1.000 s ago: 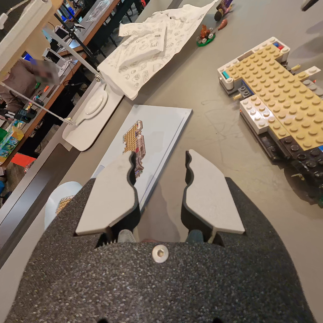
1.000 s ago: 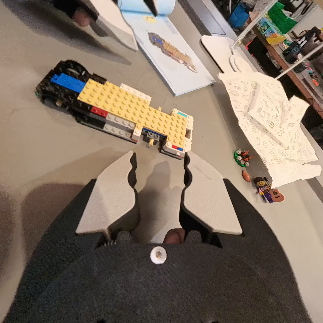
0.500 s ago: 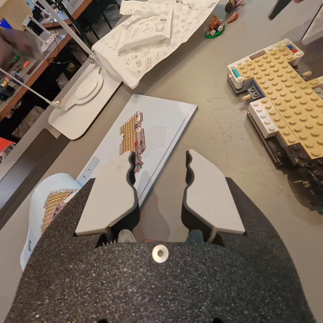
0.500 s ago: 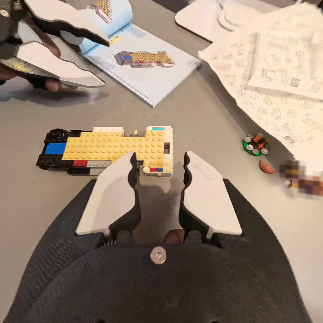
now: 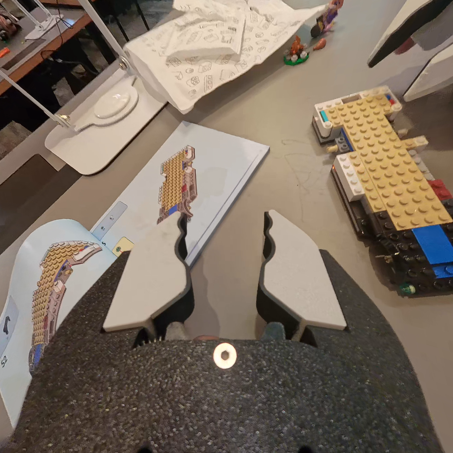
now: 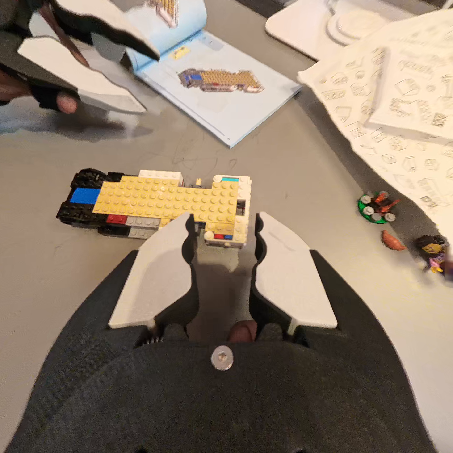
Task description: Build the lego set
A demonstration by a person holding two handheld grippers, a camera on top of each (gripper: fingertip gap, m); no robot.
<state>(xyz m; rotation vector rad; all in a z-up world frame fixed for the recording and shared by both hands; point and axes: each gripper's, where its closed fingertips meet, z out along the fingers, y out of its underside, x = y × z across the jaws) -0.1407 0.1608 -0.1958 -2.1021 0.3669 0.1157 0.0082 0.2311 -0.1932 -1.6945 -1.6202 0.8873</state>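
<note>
Looking across the grey counter point(image 6: 49, 269) first, we find the largest thing on it — the brick vehicle point(image 6: 157, 201), a long tan-studded deck on a black chassis with a blue plate at one end and white bricks at the other. Our right tongs point(image 6: 223, 225) hover above its white end, fingers apart, nothing between them; that end shows in the gap, yet the pads do not press on it. To grip well here we judge it best to come down square, one pad on each long side of the white end, and close only when both sides are bracketed.

Next in size, the crumpled printed paper bags point(image 5: 208, 49) and the open pale-blue instruction booklet point(image 5: 208, 171). Our left tongs point(image 5: 223, 223) stand wide and bare over the booklet's near edge — the vehicle lies well off to their right.

Smallest, the green round plate with orange pieces point(image 6: 375, 208) and the toy figure point(image 6: 431, 252), near the bags.
</note>
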